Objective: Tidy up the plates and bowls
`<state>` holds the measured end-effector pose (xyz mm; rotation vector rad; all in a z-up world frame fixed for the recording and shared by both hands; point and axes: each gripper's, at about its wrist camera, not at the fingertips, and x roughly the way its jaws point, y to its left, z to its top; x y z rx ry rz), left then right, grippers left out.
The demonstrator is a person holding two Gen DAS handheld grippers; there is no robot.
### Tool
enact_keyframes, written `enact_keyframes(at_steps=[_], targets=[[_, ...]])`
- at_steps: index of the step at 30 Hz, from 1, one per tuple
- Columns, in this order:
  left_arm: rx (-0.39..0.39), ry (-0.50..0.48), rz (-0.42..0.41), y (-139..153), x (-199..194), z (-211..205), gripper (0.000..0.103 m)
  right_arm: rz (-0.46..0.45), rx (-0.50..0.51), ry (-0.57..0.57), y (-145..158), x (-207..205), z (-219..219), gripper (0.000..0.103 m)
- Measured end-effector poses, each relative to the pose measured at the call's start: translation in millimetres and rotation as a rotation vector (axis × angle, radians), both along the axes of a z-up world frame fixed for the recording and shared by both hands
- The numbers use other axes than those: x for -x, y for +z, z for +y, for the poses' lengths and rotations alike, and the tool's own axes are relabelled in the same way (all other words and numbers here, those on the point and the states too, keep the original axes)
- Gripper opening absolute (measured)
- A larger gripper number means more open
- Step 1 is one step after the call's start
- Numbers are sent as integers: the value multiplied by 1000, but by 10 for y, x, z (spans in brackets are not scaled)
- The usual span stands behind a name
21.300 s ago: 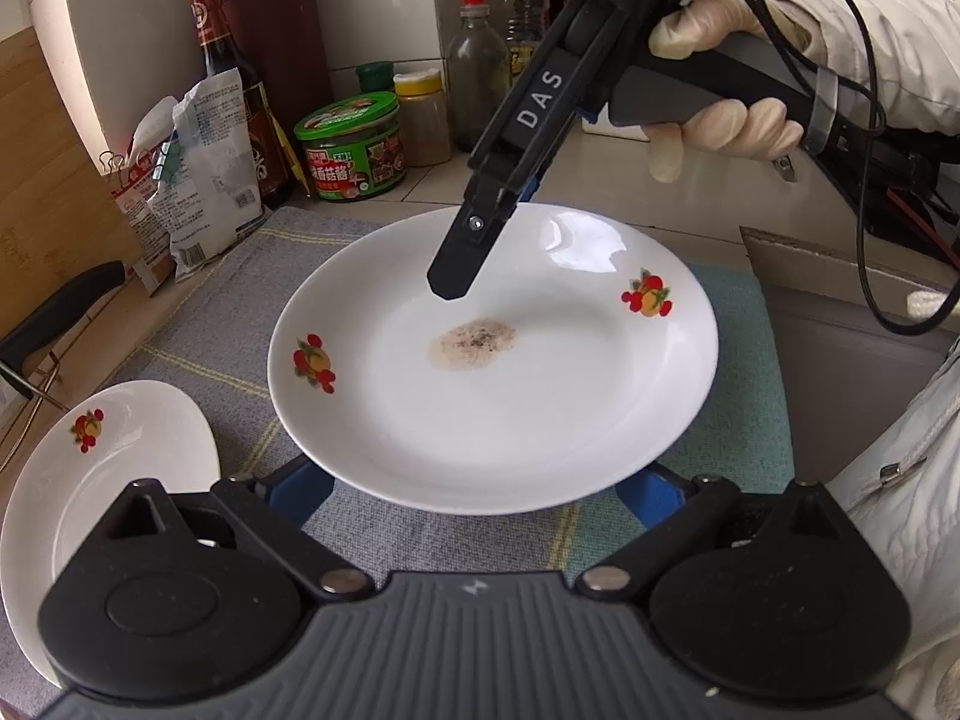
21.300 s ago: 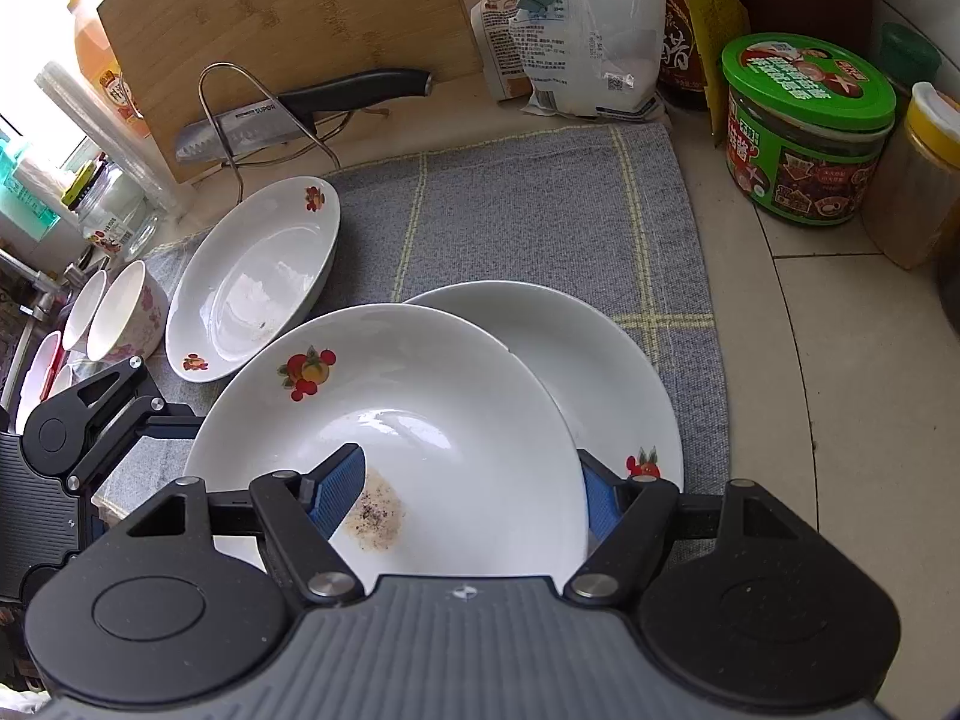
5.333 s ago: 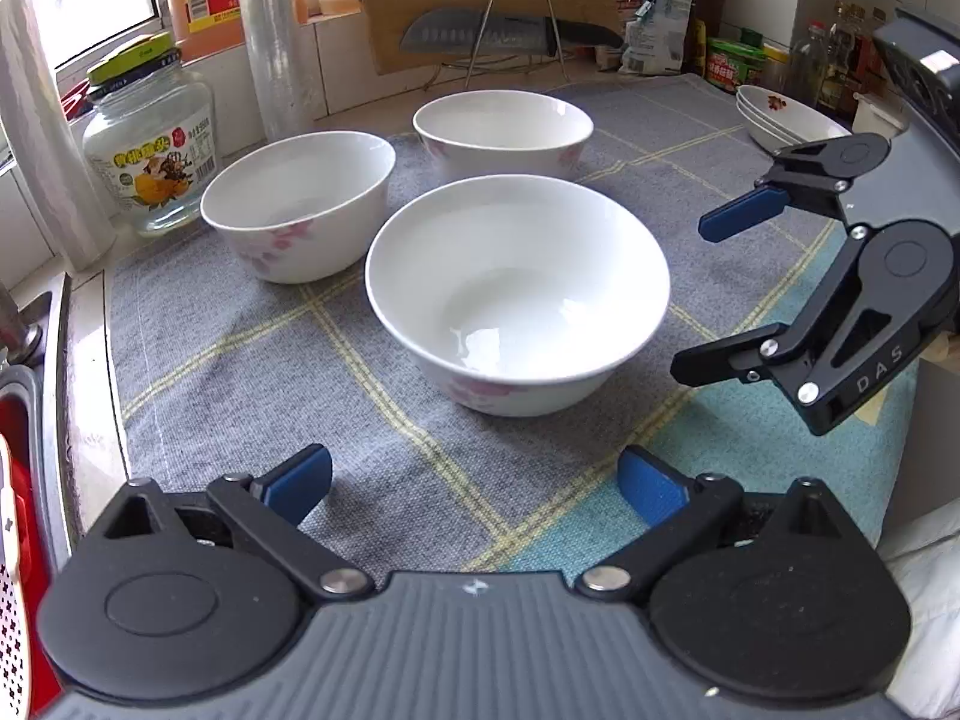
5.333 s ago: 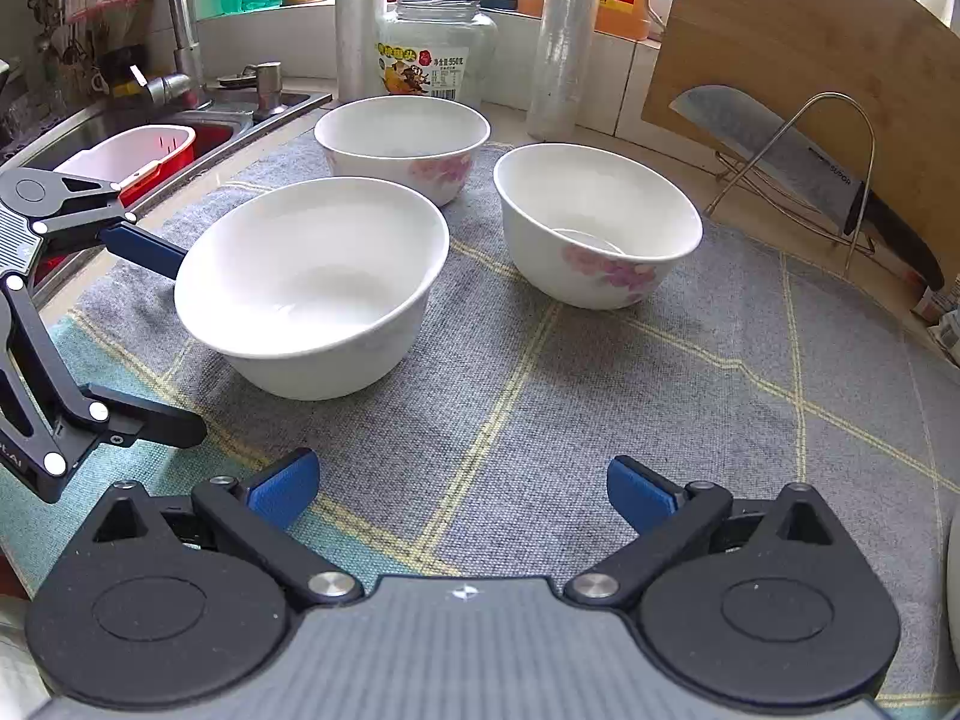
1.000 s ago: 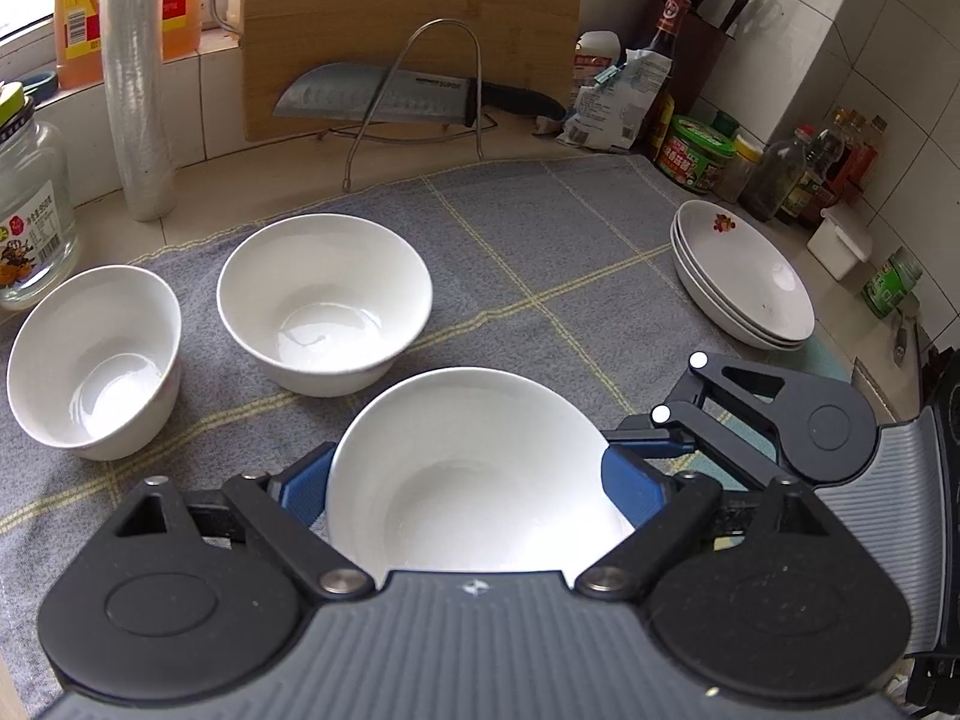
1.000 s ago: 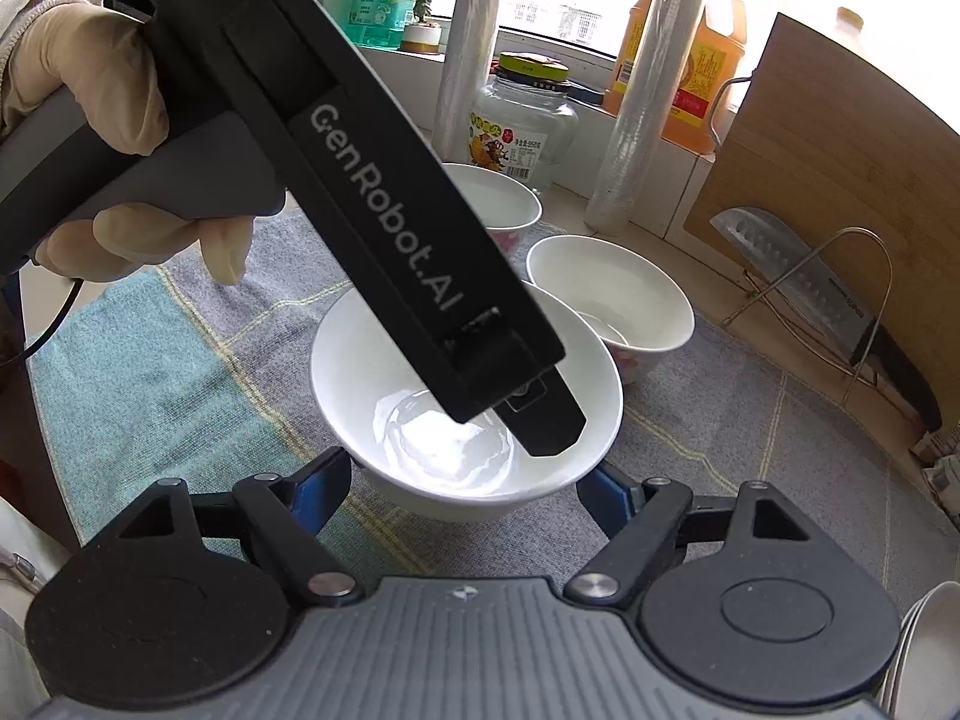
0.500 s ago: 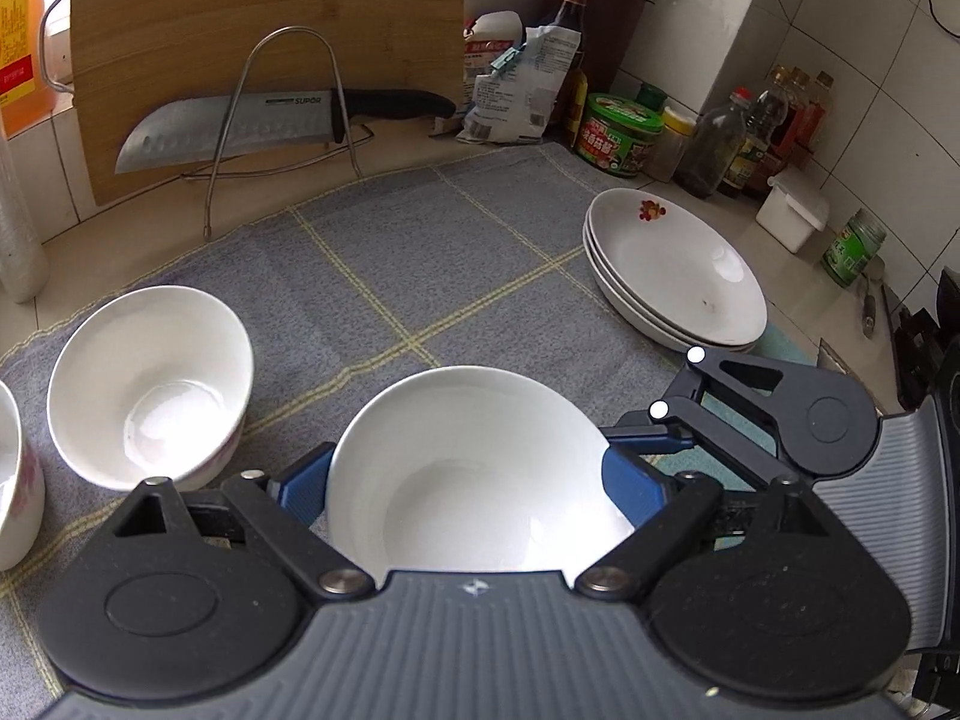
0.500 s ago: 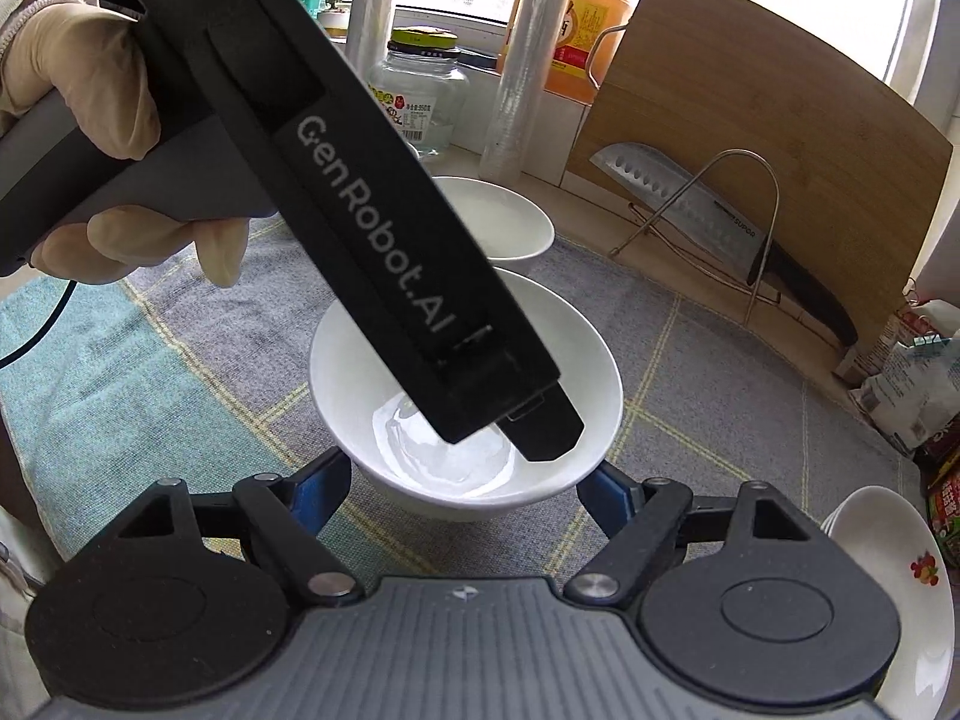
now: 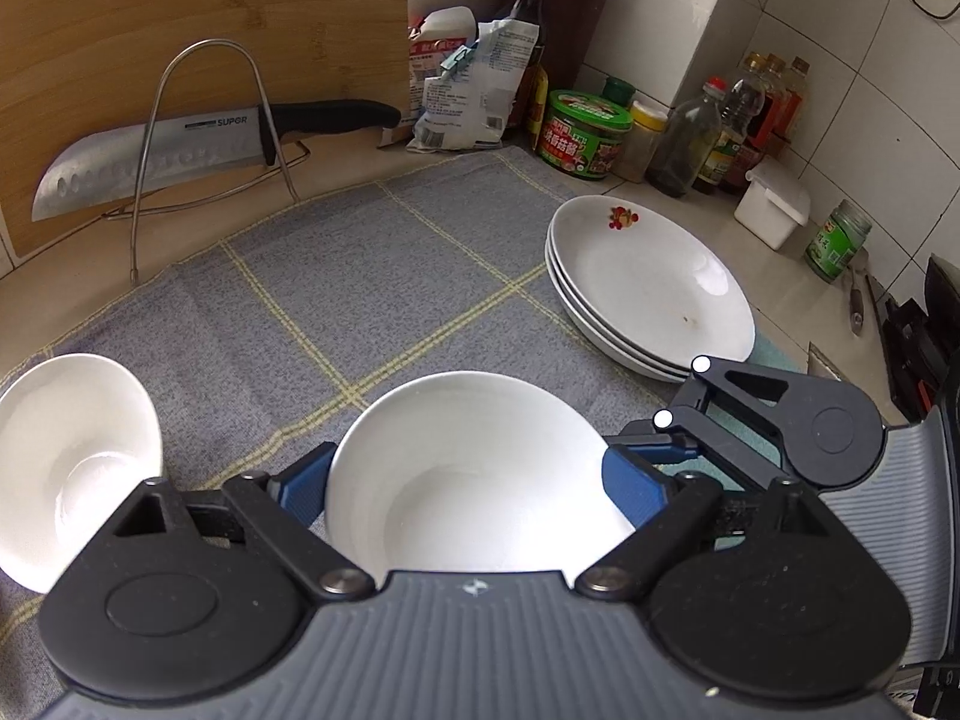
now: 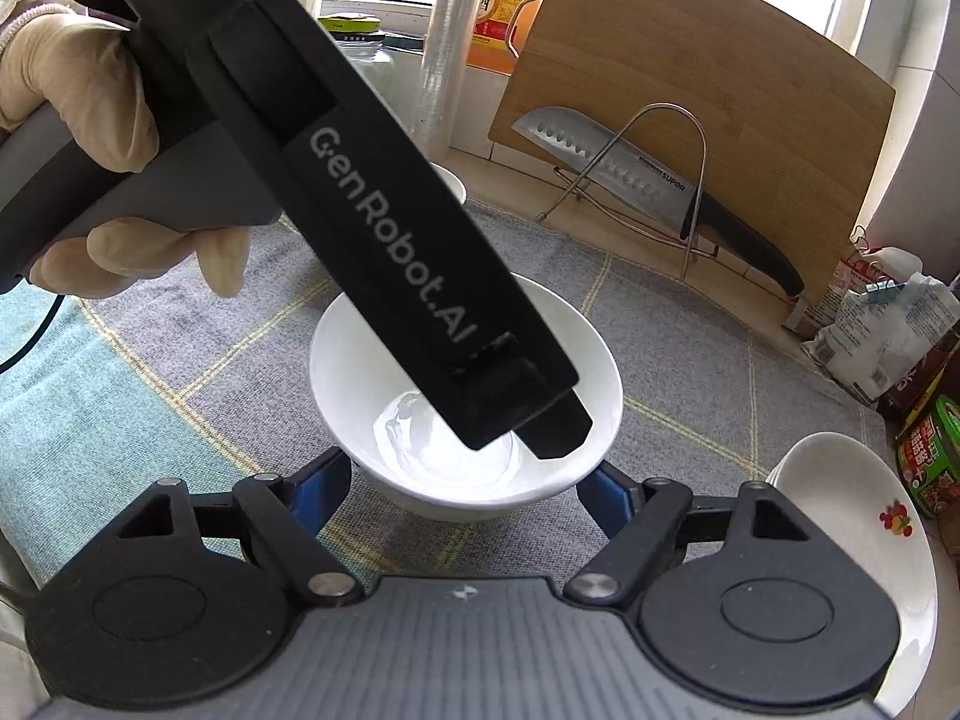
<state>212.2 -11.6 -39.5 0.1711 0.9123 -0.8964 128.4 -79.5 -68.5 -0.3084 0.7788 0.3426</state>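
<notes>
My left gripper [image 9: 468, 480] is shut on a white bowl [image 9: 474, 474], its blue pads against both sides of the rim, holding it above the grey checked cloth [image 9: 372, 300]. The same bowl [image 10: 462, 408] shows in the right wrist view under the left gripper's body. My right gripper [image 10: 465, 489] has its blue pads at either side of that bowl; contact is unclear. A second white bowl [image 9: 72, 462] stands on the cloth at the left. A stack of white plates [image 9: 648, 282] with a fruit print lies on the right, also in the right wrist view [image 10: 864, 552].
A knife on a wire rack [image 9: 198, 150] and a wooden cutting board [image 9: 198, 12] stand at the back. Food bags, a green-lidded jar [image 9: 582, 132], bottles [image 9: 684, 138] and a white box [image 9: 774, 204] line the back right wall. A jar and rolls [image 10: 444, 42] stand by the window.
Both grippers have carried the bowl to the right across the cloth, toward the plate stack. The other bowls have slid to the left edge of view.
</notes>
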Motion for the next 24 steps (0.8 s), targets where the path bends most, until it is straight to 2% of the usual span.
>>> enact_keyframes(at_steps=[8,24], targets=[[-10,-19,-2,-76,-54,-109,92,22,-13,-32,-76,-90,-57,85],[0,11,23,-153,-111,-50,94,41,-32,-43,-107,-128,-15,86]])
